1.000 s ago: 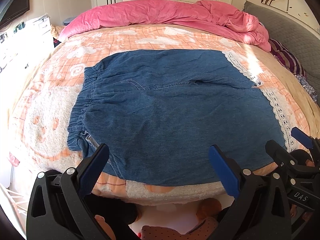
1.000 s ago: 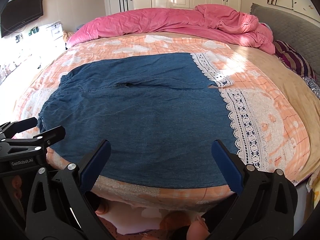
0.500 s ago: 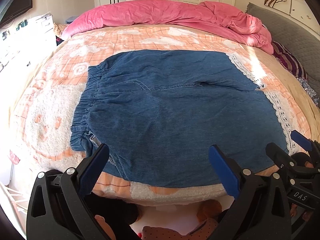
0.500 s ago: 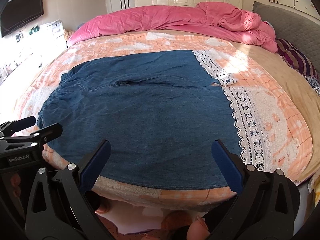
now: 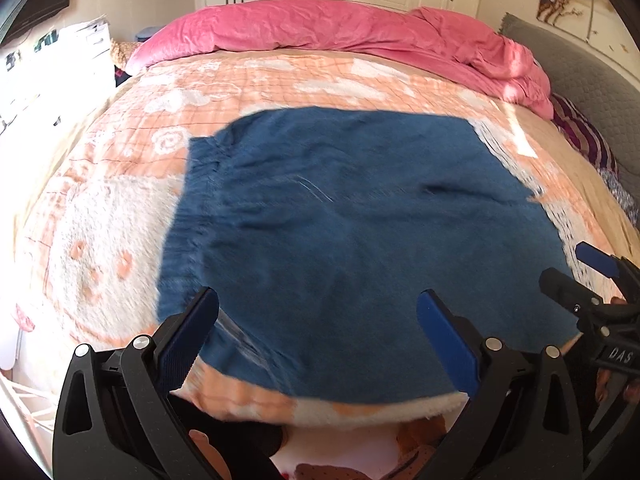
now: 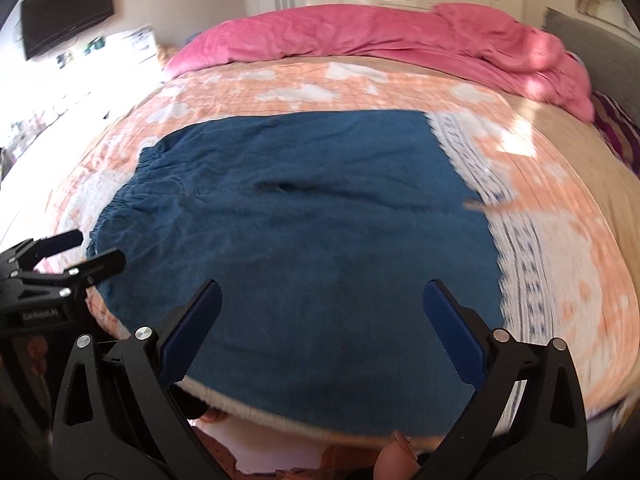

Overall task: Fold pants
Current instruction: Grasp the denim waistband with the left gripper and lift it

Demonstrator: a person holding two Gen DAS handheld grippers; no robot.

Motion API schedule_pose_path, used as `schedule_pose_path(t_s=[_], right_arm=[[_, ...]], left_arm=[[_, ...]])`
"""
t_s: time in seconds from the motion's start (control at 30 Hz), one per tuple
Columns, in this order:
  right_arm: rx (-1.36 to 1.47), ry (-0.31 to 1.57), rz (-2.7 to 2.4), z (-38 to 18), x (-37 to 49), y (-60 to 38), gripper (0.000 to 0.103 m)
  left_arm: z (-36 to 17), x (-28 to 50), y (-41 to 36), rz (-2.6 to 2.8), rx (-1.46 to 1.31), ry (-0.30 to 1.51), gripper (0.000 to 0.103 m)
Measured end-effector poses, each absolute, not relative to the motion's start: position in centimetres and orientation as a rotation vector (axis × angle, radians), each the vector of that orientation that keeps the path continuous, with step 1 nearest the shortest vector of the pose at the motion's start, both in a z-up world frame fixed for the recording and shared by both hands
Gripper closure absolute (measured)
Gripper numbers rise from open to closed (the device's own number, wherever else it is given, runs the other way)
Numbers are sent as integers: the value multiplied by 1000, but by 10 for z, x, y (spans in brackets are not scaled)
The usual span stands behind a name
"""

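Observation:
Blue denim pants (image 5: 352,224) lie flat on the bed, elastic waistband to the left and white lace hems (image 6: 516,248) to the right; they also show in the right wrist view (image 6: 312,232). My left gripper (image 5: 318,304) is open and empty, above the near edge of the pants toward the waistband side. My right gripper (image 6: 322,294) is open and empty, above the near edge toward the lace hems. Each gripper shows at the side of the other's view: the right one (image 5: 576,276) and the left one (image 6: 88,248). Both views are blurred.
The bed has an orange and white fleece blanket (image 5: 100,240). A pink duvet (image 5: 340,28) is bunched along the far side. A grey headboard (image 5: 580,72) and striped pillow (image 5: 584,136) are at the right. White furniture (image 5: 60,60) stands left, and wardrobes behind.
Both grippers have risen and moved forward over the bed's near edge, so the pants sit lower and nearer in both views. The pants have not moved. Both grippers stay open.

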State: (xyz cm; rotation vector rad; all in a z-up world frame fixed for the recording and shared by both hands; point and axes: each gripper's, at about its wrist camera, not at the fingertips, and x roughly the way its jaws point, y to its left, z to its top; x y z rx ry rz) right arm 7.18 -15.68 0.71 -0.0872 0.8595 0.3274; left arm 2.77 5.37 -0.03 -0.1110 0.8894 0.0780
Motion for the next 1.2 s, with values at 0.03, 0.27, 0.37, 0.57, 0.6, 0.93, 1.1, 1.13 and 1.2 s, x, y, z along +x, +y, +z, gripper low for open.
schedule_pose_path(t_s=[0.03, 0.27, 0.37, 0.57, 0.6, 0.93, 1.1, 1.13, 1.2], right_arm=[[-93, 859, 356, 10, 79, -152, 8], [-166, 853, 542, 23, 143, -106, 8], [-215, 874, 635, 23, 174, -83, 8], [-311, 923, 706, 10, 233, -48, 8], [-320, 931, 706, 8, 239, -45, 8], [-567, 927, 681, -16, 312, -8, 8], [-550, 1018, 777, -28, 341, 14, 8], [-562, 1033, 795, -31, 344, 18, 8], [-591, 1041, 817, -37, 350, 26, 8]], left_arm=[[1, 30, 60, 83, -116, 888, 4], [6, 74, 130, 196, -120, 872, 4], [4, 102, 162, 224, -134, 889, 4], [-8, 156, 193, 214, -139, 944, 4], [-11, 161, 195, 205, -147, 950, 4], [-39, 197, 199, 10, -181, 923, 21], [-52, 210, 195, -29, -183, 932, 51], [-52, 209, 191, -21, -162, 927, 55], [-50, 207, 188, -16, -135, 911, 63]])
